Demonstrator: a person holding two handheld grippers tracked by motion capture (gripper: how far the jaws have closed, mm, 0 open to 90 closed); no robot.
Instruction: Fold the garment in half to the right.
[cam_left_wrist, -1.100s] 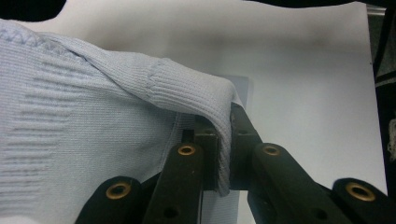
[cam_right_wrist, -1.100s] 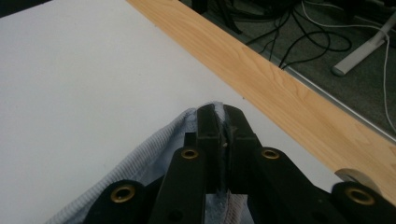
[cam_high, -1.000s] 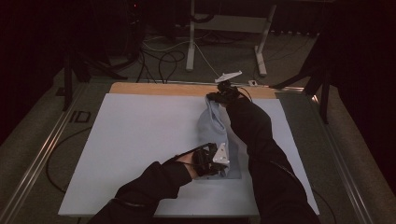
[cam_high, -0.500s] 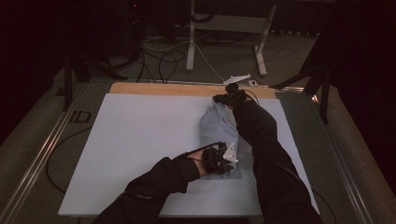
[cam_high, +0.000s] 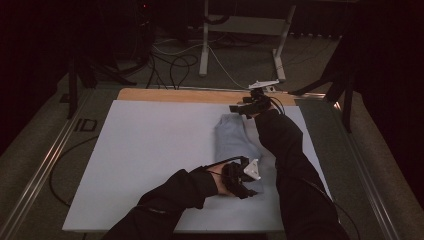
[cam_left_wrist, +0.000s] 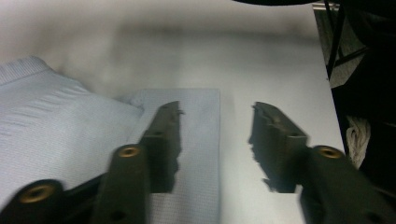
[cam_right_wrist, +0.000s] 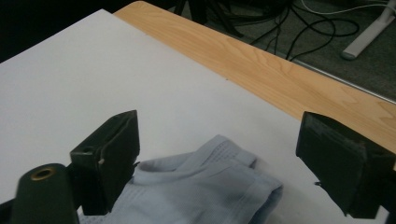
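Note:
A light blue folded garment (cam_high: 234, 141) lies on the white board (cam_high: 150, 150), right of the middle. My left gripper (cam_high: 247, 182) is at its near end, open. In the left gripper view one jaw rests over the garment's flat corner (cam_left_wrist: 196, 140) and the other over bare board; a ribbed band (cam_left_wrist: 23, 70) shows at the left. My right gripper (cam_high: 236, 108) hovers just above the far end, open wide. In the right gripper view the rumpled hem (cam_right_wrist: 205, 182) sits low between the jaws, with nothing gripped.
A wooden table edge (cam_high: 180, 95) runs behind the board, also seen as a wooden strip (cam_right_wrist: 261, 70) in the right gripper view. Cables (cam_high: 175, 65) and a white stand's legs (cam_high: 205, 50) lie on the floor beyond. A metal rail (cam_high: 45, 165) borders the left side.
The left gripper has shifted a little to the right along the garment's near end. The right gripper has drifted slightly right and nearer, and the garment's far end now lies apart from it.

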